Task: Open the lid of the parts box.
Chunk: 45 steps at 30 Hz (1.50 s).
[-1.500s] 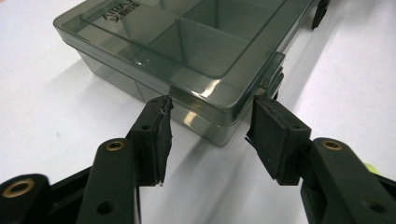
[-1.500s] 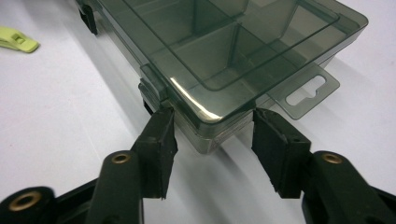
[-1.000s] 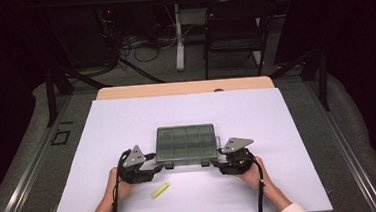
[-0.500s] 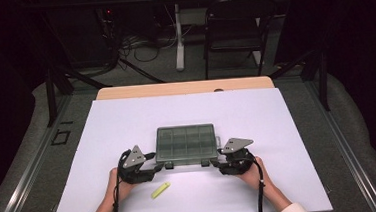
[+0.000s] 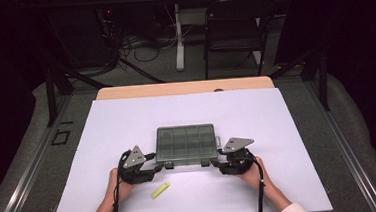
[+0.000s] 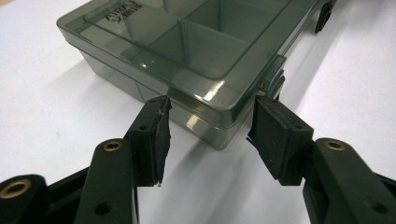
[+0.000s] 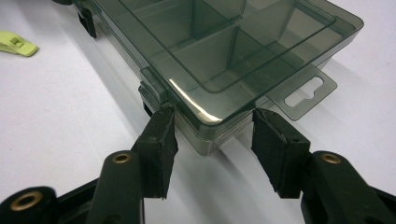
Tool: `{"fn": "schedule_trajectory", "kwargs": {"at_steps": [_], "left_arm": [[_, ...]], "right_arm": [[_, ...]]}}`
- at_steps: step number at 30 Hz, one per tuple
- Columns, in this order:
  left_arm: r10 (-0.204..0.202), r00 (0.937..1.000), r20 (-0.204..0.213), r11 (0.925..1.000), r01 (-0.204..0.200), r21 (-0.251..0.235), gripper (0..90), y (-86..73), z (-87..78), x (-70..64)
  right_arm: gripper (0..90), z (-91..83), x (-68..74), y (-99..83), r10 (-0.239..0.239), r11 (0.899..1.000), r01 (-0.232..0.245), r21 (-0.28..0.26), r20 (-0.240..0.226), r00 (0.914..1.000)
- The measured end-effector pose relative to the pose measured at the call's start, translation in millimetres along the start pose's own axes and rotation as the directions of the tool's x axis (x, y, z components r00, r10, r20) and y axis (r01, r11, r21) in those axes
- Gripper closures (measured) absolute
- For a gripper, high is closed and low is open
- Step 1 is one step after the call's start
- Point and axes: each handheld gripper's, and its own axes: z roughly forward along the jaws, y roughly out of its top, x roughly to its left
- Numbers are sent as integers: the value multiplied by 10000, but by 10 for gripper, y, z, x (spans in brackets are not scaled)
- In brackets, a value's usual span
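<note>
A smoky clear plastic organiser box point(image 5: 185, 144) with a shut lid and several empty compartments lies flat on the white table point(image 5: 127, 120). My left gripper point(image 5: 156, 169) is open at the box's near left corner point(image 6: 219, 119), which sits between its two pads without a clear grip. My right gripper point(image 5: 214, 164) is open at the near right corner point(image 7: 210, 126), its pads either side of that corner. Both front latches point(image 7: 152, 91) look shut. A hang tab point(image 7: 306, 91) sticks out of the box's right end.
A small yellow-green clip point(image 5: 160, 190) lies on the table just in front of the left gripper, also seen as the clip point(image 7: 16, 43) in the right gripper view. A black chair point(image 5: 233, 27) and cables stand beyond the table's far edge.
</note>
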Motion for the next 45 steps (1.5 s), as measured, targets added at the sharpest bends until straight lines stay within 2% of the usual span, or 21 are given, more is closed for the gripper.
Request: {"fn": "schedule_trajectory", "kwargs": {"at_steps": [4,9,17,22,26,31,36,39,42,45], "left_arm": [[17,10000,-4,9999,-17,-171,470,9,-21,5],[-24,9999,-114,10000,23,-92,441,12,5,-10],[-68,10000,-61,10000,68,-68,466,-4,8,-4],[-94,9999,-41,9999,94,-83,468,-5,7,-4],[-106,9999,-57,9999,105,-93,469,-7,7,-5],[-119,9999,-51,9999,119,-95,470,-7,7,-4],[-112,9999,-48,9999,112,-98,471,-7,6,-5],[-108,9999,-62,9999,108,-88,471,-7,7,-7],[-84,9999,-89,9999,83,-88,473,-6,7,-9],[-91,9999,-69,9999,90,-100,473,-8,7,-7]], "right_arm": [[490,-1,5,3,-117,9999,116,47,37,9999],[492,-5,8,7,-106,9999,106,10,83,9999],[493,8,15,0,-245,9996,244,129,84,9997],[501,4,6,-4,-60,9999,60,95,24,10000],[504,6,18,-2,-159,9998,158,108,117,9998],[512,1,10,-9,-33,10000,33,46,44,10000],[525,-10,-22,-23,434,9990,-436,-72,-201,9989],[524,-7,-11,-21,359,9993,-360,-102,-131,9993],[522,-3,34,-9,-24,10000,22,66,201,9998],[523,1,38,-11,117,9999,-117,-10,220,9997]]}}
